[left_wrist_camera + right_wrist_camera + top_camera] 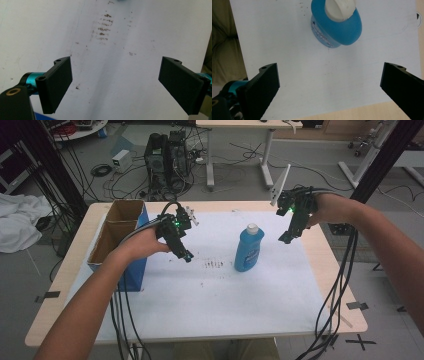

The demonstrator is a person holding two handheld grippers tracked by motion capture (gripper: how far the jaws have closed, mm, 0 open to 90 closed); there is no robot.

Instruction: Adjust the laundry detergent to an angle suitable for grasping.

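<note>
A blue bottle with a white cap stands upright near the middle of the white sheet. My left gripper hovers left of it, open, its jaws wide apart over brown smudges. My right gripper hangs to the right of the bottle, also open with nothing between its jaws. In the right gripper view the bottle sits ahead of the jaws, seen from above. The left gripper and right gripper both point down at bare sheet.
An open cardboard box with a blue side stands at the table's left, close behind my left hand. Brown smudges mark the sheet beside the bottle. Cables trail off both front corners. A desk, computer towers and wires lie beyond the table.
</note>
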